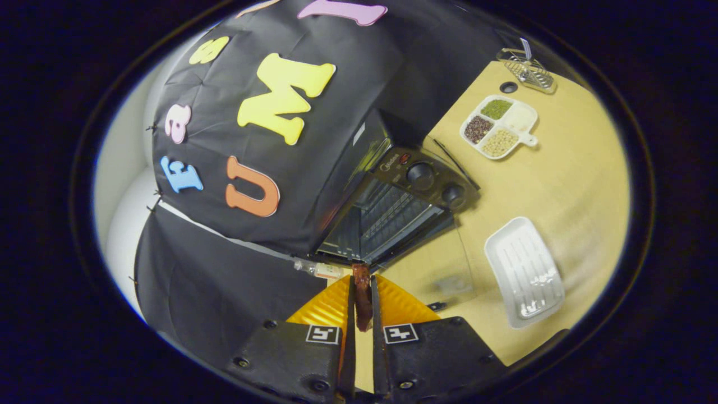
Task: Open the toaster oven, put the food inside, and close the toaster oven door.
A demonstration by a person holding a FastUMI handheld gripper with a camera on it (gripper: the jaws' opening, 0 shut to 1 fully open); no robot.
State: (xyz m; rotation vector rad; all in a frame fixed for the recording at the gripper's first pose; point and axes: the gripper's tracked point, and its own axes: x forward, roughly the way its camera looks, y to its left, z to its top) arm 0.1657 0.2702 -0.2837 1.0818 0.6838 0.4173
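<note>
Toaster oven (392, 196) open on table (561, 179).

Toaster oven (392, 196) mouth open, unobstructed

We see the food (362, 297) only as a thin reddish-brown strip clamped between both fingers of the tongs (362, 292); its lower part is hidden between them, and we cannot tell what kind of food it is. The oven (392, 196) has its door (443, 269) down, clear glass we can barely make out against the table (561, 185). The oven's far side is hidden against the cloth. Its inside is dark beyond the rack. A small object (322, 270) just ahead of the fingers is half covered and too blurred to name. The wire rack (527, 70) at the table's far corner is too small to read clearly.
</note>
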